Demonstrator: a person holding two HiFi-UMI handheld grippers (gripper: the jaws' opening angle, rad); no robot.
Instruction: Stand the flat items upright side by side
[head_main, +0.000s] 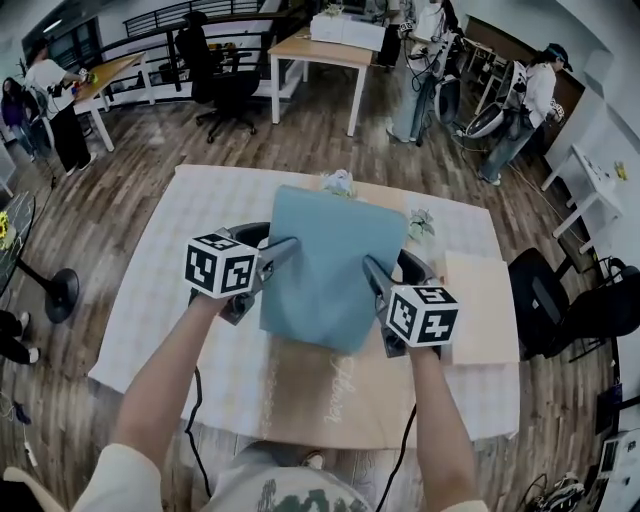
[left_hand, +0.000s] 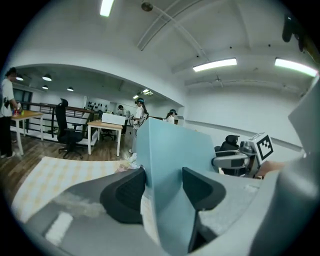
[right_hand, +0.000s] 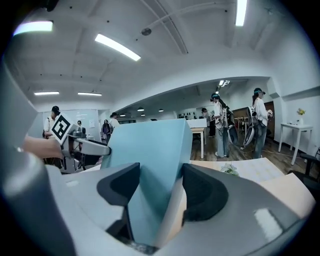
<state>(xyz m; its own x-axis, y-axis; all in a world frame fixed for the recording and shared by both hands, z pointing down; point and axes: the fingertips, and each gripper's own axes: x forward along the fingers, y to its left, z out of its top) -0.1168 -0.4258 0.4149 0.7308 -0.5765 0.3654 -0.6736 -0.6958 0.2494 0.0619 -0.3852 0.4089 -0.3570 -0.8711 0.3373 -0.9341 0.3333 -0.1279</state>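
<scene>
Both forearms reach forward, level with each other. The left gripper and right gripper point inward, each clamped on an opposite edge of the blue book.

Open-plan office or lab space — wood floor, desks, black office chair, ceiling strip lights — several people standing around with gear.

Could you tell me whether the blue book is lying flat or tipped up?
Tipped up: left claw and right claw grip the blue book by its side edges.
</scene>
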